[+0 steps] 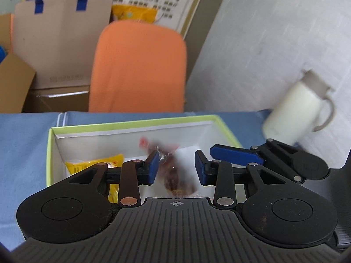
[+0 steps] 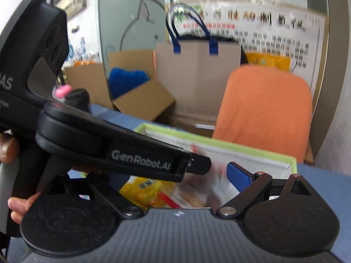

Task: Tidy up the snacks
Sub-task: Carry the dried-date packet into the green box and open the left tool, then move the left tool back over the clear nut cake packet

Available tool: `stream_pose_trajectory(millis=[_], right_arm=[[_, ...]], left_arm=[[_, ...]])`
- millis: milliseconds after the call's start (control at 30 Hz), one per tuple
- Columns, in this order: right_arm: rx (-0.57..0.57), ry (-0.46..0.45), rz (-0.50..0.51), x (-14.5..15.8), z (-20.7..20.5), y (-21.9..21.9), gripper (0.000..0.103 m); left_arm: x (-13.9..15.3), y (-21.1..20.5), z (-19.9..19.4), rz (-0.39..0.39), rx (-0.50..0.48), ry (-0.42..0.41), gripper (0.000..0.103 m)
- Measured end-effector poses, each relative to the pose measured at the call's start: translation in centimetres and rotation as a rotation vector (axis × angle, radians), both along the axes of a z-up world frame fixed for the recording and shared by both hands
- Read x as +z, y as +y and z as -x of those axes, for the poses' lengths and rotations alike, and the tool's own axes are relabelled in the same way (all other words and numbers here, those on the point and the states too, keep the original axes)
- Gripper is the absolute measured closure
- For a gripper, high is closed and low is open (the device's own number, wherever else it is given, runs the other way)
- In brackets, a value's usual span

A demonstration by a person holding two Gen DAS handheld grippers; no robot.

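A: State the container and its contents.

B: One open box [image 1: 52,144] with a green rim and white inner walls sits on the blue table [image 1: 22,144]. Inside, a yellow packet [image 1: 96,164] lies at the left end. A reddish snack bag [image 1: 175,175] is over the middle of the box, blurred.

A: Status of the left gripper [image 1: 176,167]?

B: Its blue pads [image 1: 152,167] stand a little apart. The snack bag lies between them; the left pad appears to touch the bag's clear twisted edge, the right pad does not. Whether the bag is pinched cannot be told through the blur.

A: Orientation of the snack bag?

B: Its long axis runs roughly from the far wall of the box toward the camera, red end farthest away.

A: Status of the right gripper [image 1: 237,155]?

B: Jaws spread wide, nothing between them. In the right wrist view the left gripper's body crosses in front and hides the right gripper's left finger. Only the right pad [image 2: 238,176] shows, over the box.

A: Surroundings?

B: An orange chair [image 1: 140,65] stands just behind the table. Behind it are a paper bag [image 1: 61,39] with blue handles and cardboard boxes [image 2: 142,103]. A white jug [image 1: 291,107] stands on the table to the right of the box.
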State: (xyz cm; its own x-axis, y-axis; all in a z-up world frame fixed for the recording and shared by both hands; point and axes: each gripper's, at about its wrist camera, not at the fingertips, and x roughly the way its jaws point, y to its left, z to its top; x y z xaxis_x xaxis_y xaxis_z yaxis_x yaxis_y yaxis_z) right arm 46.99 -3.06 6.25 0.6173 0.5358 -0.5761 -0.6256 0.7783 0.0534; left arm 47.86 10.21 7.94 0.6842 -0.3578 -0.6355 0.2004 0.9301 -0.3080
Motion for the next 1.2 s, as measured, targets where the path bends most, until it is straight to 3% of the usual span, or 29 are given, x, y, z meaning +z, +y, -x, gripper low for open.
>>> stream_pose_trajectory(millis=[100,333,533,733,933,1067,1200], right_arm=[[-0.011,-0.019,0.018,-0.2,0.3,-0.4,0.002],[-0.001,-0.138,-0.008,1.6,9.2,-3.6,0.001],[-0.008,-0.158,-0.035,1.0,19.2,-5.1,0.001],[0.016,-0.048,-0.080,-2.4,28.1,-4.9,0.001],[0.002,0.049,-0.062,-6.2,32.3,-3.7,0.001],[-0.020,0.039,-0.017,-7.2,33.8,-2.8,0.001],[-0.020,0.022,0.009,-7.3,35.4,-2.8,0.001]], left_arm=[[-0.8,0.7,-0.6,0.010,0.028,0.005,0.062],[1.5,1.6,7.2,0.022,0.033,-0.120,0.041],[1.1,1.0,15.8,0.038,-0.004,-0.142,0.038],[-1.1,1.2,25.1,0.063,0.019,-0.113,0.038],[-4.7,2.0,33.7,0.027,0.098,-0.018,0.038],[-6.4,2.6,35.1,0.047,0.096,0.033,0.039],[-6.6,2.3,34.5,0.046,0.070,0.020,0.040]])
